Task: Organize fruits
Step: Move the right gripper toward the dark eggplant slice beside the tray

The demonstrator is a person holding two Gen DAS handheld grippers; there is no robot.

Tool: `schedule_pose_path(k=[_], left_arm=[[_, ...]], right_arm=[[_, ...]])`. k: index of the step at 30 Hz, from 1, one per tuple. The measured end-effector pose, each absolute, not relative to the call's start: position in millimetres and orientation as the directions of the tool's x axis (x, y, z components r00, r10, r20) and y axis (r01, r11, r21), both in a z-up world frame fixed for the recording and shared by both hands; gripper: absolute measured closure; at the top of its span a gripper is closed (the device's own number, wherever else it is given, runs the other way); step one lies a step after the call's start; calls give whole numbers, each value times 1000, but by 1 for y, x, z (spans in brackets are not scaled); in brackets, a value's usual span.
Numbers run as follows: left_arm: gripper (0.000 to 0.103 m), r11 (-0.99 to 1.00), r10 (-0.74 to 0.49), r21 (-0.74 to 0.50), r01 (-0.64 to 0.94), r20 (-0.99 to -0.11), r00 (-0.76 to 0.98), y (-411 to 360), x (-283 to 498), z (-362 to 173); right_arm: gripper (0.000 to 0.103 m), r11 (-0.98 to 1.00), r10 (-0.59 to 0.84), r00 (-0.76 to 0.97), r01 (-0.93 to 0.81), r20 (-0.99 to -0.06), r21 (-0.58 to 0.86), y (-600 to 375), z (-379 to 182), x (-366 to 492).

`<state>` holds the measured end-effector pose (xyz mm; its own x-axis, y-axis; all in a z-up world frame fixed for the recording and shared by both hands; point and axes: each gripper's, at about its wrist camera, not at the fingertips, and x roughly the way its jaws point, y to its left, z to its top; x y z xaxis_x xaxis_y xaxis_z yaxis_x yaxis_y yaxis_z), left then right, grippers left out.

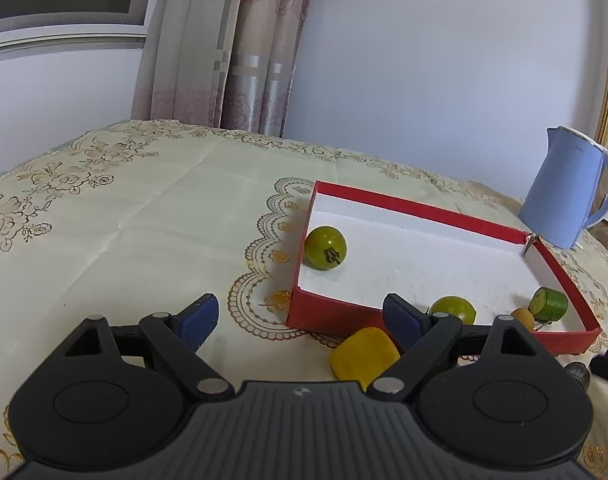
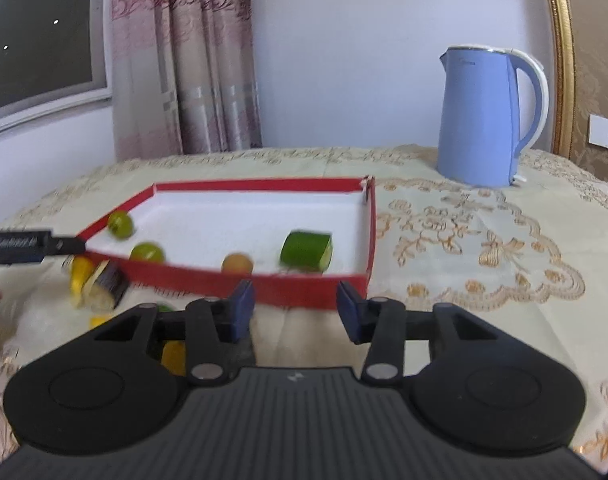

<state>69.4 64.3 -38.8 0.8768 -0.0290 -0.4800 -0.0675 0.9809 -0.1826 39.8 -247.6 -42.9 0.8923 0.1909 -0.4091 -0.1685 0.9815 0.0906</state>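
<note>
A red box [image 1: 420, 204] with a white floor [image 2: 368, 240] holds two green tomatoes [image 1: 326, 247] [image 1: 454, 309], a small orange fruit [image 1: 522, 317] [image 2: 237, 264] and a green cucumber piece [image 1: 548, 305] [image 2: 306, 250]. A yellow piece [image 1: 364, 352] lies on the cloth just outside the box's near wall, beside my left gripper's right finger. My left gripper [image 1: 299, 318] is open and empty. My right gripper [image 2: 295, 310] is open and empty, in front of the box's near wall. Left of it lie a dark eggplant piece [image 2: 105, 284] and yellow pieces [image 2: 79, 276].
A blue kettle [image 2: 482, 116] [image 1: 564, 192] stands behind the box at the right. The table has a cream embroidered cloth [image 1: 123, 208]. Curtain and window are behind the table. The left gripper's tip [image 2: 27, 245] shows at the right view's left edge.
</note>
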Motion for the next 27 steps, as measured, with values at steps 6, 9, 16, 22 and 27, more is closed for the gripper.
schedule_pose_path(k=[6,9,16,22,27], left_arm=[[13,980,-31,-185,-68,-488,872,65,71,-40],[13,981,-34,-185,-65,-488,872,65,72,-40],[13,981,-36,-185,-63,-487,872,65,72,-40],[13,981,-37,-184,-62,-488,872,65,72,-40],[13,981,-39,-183,-59,-489,872,64,72,-40]], right_arm=[[63,969,245,870,-203,-428,142,-245,-47,38],[63,956,289,856,-233,-429,179,-246,-46,35],[63,944,328,837,-272,-438,187,-239,-44,38],[64,956,293,839,-262,-459,131,-228,-50,44],[74,949,315,823,-265,-473,171,-230,-53,53]])
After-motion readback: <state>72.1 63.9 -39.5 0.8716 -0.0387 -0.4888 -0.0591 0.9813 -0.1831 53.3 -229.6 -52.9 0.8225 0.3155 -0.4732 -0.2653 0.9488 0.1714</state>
